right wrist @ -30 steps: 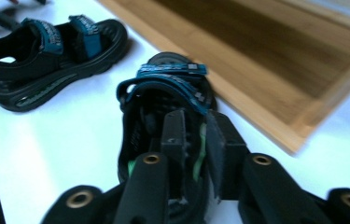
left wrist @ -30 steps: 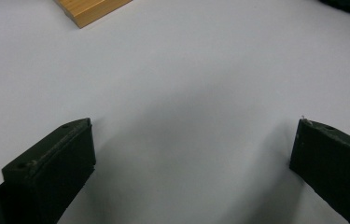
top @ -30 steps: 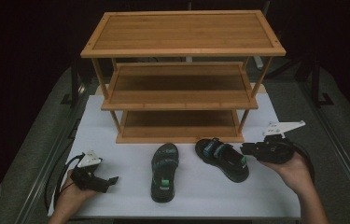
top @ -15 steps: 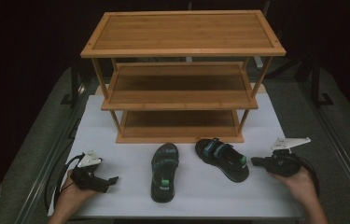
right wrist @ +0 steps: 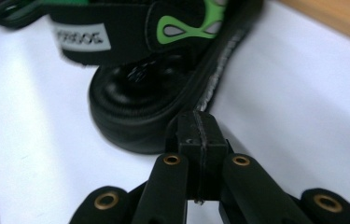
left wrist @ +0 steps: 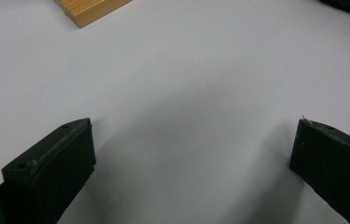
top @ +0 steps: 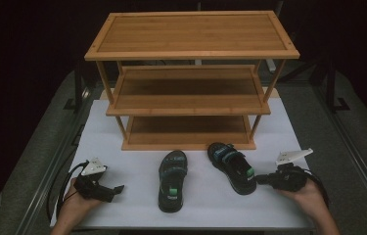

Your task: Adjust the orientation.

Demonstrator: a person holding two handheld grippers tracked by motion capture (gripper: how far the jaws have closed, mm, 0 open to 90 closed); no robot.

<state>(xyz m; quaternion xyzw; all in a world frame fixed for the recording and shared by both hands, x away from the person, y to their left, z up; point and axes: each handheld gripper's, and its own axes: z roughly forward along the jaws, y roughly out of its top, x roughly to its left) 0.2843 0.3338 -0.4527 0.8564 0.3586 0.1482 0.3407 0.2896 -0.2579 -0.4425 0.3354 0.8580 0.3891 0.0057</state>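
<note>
a: since a sec ago, right gripper [top: 258,179] has dropped from up near the shelf corner to the white mat [top: 122,142], and its jaws have just been closing. left gripper [top: 120,188] hasn't budged.

b: anything between the right jaws?

a: no. in the right gripper view [right wrist: 200,126] they're pressed flat together, seam to seam, nothing pinched. tips sit right at the heel edge of the right sandal [right wrist: 158,88]; touching or just short, can't tell.

b: and your left?

a: spread wide. left gripper view [left wrist: 193,135] has both jaws well apart w/ bare mat between, lying low on the mat by its front left corner.

b: where are the sandals?

a: both on the mat in front of the wooden rack [top: 191,78]. right sandal [top: 232,167] lies at an angle, toe twd the rack's bottom shelf, heel twd my right gripper. left sandal [top: 172,179] is nr the mat's middle, about straight, toe twd the rack, well apart from my left gripper. the two don't touch.

b: rack shelves?

a: three tiers, bamboo colour.
</note>
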